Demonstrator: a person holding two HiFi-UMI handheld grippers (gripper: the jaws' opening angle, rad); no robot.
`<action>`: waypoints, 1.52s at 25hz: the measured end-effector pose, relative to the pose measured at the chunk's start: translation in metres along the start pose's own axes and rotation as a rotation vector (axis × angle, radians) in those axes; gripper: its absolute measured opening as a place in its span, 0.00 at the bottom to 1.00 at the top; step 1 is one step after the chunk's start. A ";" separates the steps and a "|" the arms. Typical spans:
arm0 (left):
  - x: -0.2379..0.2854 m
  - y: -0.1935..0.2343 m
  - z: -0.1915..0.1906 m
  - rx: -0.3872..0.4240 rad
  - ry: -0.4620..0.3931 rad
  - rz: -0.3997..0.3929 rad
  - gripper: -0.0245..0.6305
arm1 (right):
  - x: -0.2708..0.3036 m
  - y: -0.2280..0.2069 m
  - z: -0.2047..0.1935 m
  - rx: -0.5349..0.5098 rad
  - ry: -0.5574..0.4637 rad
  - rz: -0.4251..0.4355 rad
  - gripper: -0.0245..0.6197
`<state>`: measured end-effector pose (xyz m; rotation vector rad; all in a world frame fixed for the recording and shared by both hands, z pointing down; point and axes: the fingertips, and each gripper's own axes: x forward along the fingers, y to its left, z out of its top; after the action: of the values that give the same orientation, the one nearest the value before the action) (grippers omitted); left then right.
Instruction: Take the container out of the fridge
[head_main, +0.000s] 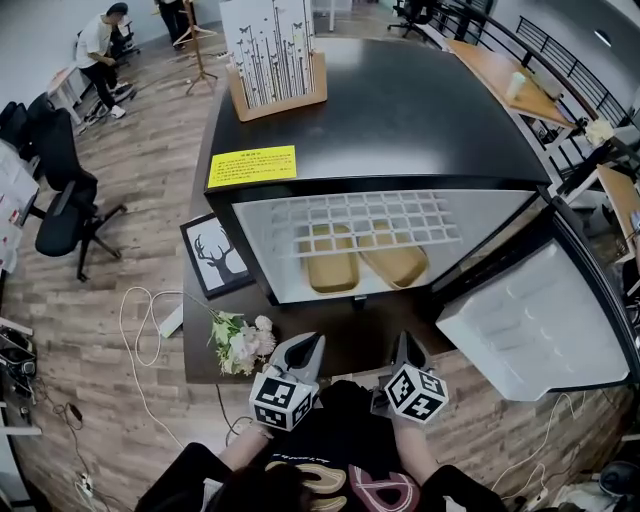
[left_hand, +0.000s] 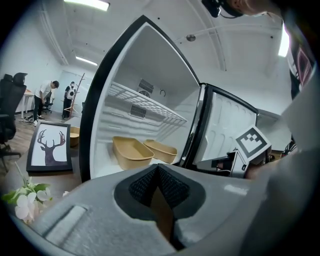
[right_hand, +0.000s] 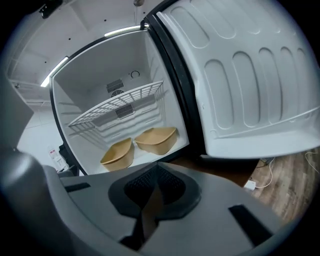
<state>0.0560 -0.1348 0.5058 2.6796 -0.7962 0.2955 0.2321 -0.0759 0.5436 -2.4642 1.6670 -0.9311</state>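
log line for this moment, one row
fridge door: open | tan containers: two, inside, under wire shelf, untouched | left gripper: shut, empty | right gripper: shut, empty

Fridge (head_main: 400, 110): black shell, white interior. Wire shelf (head_main: 370, 215) white. Left container (head_main: 330, 265), right container (head_main: 397, 262): both tan. Sticker (head_main: 252, 166) yellow. Deer picture (head_main: 218, 255): black silhouette on white, black frame. Flowers (head_main: 240, 345) white-pink, green leaves. Left gripper (head_main: 305, 345), right gripper (head_main: 408, 345): grey, black-white square-marker cubes. Floor (head_main: 150, 200): brown wood planks.

Head view looks steeply down on the fridge (head_main: 400, 120); both gripper views face its interior closely, sharing 2 containers (head_main: 331, 264).
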 end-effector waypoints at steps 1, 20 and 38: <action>0.002 0.001 0.001 -0.001 -0.002 0.007 0.05 | 0.004 -0.002 0.003 0.006 0.000 -0.009 0.05; 0.022 0.029 0.017 0.003 -0.026 0.125 0.05 | 0.071 -0.014 0.046 0.184 0.029 -0.050 0.29; 0.029 0.043 0.021 -0.007 -0.025 0.177 0.05 | 0.116 -0.032 0.068 0.226 0.073 -0.150 0.30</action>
<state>0.0584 -0.1908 0.5058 2.6152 -1.0422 0.3016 0.3209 -0.1809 0.5520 -2.4538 1.3234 -1.1675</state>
